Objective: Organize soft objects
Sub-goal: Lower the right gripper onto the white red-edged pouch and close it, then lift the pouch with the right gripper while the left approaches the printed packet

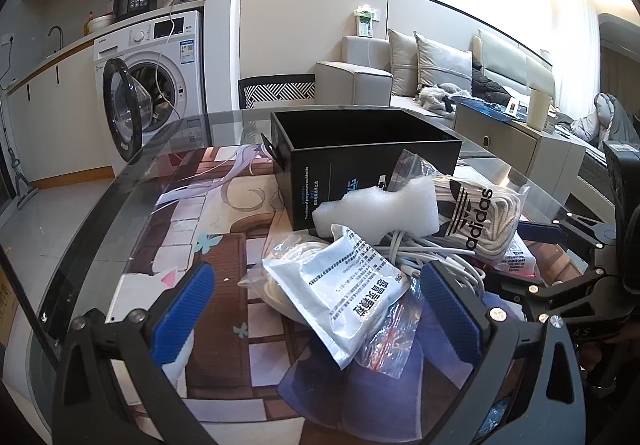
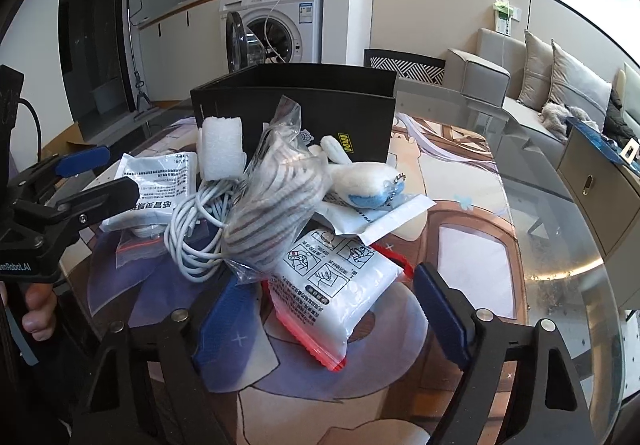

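A pile of soft things lies on the round glass table in front of an open black box [image 1: 360, 141] [image 2: 304, 105]. It holds a white foam block [image 1: 376, 209] [image 2: 222, 153], a bagged bundle of laces [image 1: 476, 217] [image 2: 272, 213], a coiled white cable [image 1: 432, 257] [image 2: 192, 233], a silver sachet [image 1: 340, 289] [image 2: 156, 189], a white zip bag with a red seal [image 2: 332, 293] and a white plush [image 2: 364, 181]. My left gripper [image 1: 316, 297] is open, its pads either side of the sachet. My right gripper [image 2: 332, 309] is open around the zip bag.
A printed mat [image 1: 208, 229] covers the glass table top [image 2: 560, 245]. A washing machine [image 1: 160, 77] with its door open stands behind, a sofa [image 1: 420, 77] and a low cabinet [image 1: 520, 149] to the right. The table edge curves close on the left.
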